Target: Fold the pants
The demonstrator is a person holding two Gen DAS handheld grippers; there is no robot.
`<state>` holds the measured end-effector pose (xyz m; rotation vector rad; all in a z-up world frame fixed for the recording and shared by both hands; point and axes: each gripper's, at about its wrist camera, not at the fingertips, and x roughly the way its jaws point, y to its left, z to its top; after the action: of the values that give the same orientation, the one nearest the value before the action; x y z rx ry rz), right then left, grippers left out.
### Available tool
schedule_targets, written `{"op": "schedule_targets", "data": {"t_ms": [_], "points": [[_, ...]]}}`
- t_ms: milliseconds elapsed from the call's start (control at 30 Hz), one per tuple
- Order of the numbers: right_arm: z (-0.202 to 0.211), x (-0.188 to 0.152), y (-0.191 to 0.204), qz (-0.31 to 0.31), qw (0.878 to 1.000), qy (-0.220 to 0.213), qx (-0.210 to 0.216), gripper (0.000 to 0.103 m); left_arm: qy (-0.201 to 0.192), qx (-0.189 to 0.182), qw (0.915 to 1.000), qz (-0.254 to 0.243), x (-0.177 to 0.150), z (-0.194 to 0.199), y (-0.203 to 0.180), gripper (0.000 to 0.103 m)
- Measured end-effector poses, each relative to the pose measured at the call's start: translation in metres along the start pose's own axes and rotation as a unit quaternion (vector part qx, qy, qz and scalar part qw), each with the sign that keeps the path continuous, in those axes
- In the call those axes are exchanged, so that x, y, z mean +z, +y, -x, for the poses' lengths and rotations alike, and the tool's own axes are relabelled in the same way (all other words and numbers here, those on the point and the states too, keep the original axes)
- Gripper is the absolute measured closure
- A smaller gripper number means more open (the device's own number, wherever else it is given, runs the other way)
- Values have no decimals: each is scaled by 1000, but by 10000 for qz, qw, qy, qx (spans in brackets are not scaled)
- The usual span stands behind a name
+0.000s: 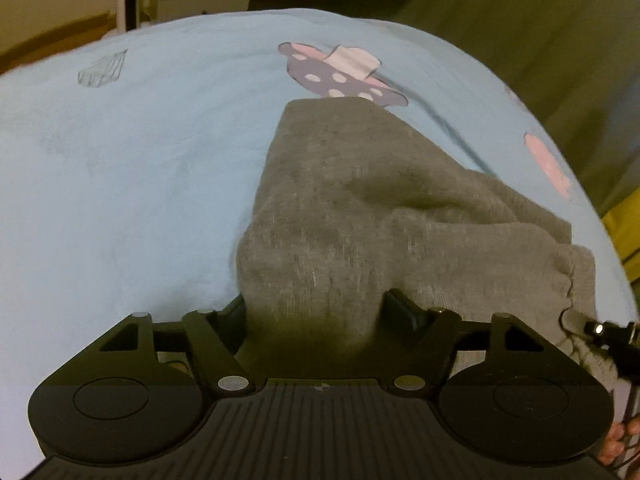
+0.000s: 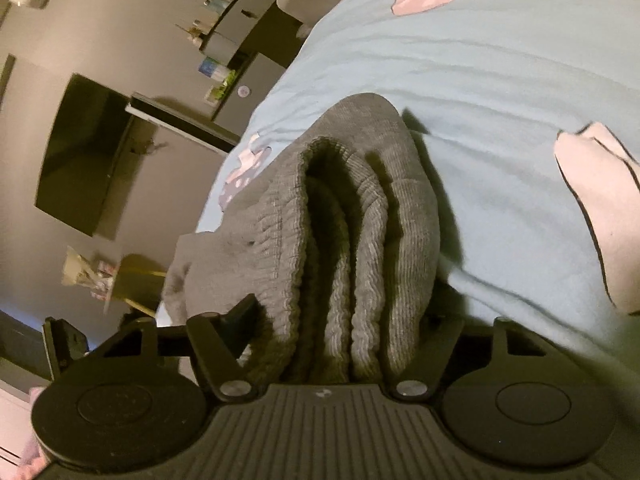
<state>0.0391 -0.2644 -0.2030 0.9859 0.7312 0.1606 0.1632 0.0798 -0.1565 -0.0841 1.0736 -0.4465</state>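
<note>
Grey knit pants (image 1: 360, 208) lie bunched on a light blue bed sheet (image 1: 140, 152). My left gripper (image 1: 316, 304) is shut on a thick fold of the pants' near edge; the cloth fills the gap between its fingers. My right gripper (image 2: 344, 320) is shut on the ribbed waistband end of the pants (image 2: 344, 220), with several layers stacked between its fingers. The right gripper's tip also shows in the left wrist view (image 1: 608, 330), holding the elastic band at the pants' right side.
The sheet (image 2: 500, 92) carries pink and purple cartoon prints (image 1: 340, 72). The bed's edge drops off at the left of the right wrist view, where a dark TV (image 2: 84, 152), a grey cabinet (image 2: 240, 28) and a wall stand.
</note>
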Motion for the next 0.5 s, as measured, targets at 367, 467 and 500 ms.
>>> {"op": "schedule_targets", "data": {"t_ms": [367, 467, 500], "points": [[-9, 2, 13, 267, 9989, 118, -366, 30, -116, 77, 9999, 87, -1, -6, 1, 29], [-8, 2, 27, 604, 9968, 87, -521, 36, -117, 94, 9998, -129, 0, 0, -11, 48], [-5, 2, 31, 669, 9964, 73, -515, 39, -144, 172, 9995, -221, 1, 1, -16, 53]]}}
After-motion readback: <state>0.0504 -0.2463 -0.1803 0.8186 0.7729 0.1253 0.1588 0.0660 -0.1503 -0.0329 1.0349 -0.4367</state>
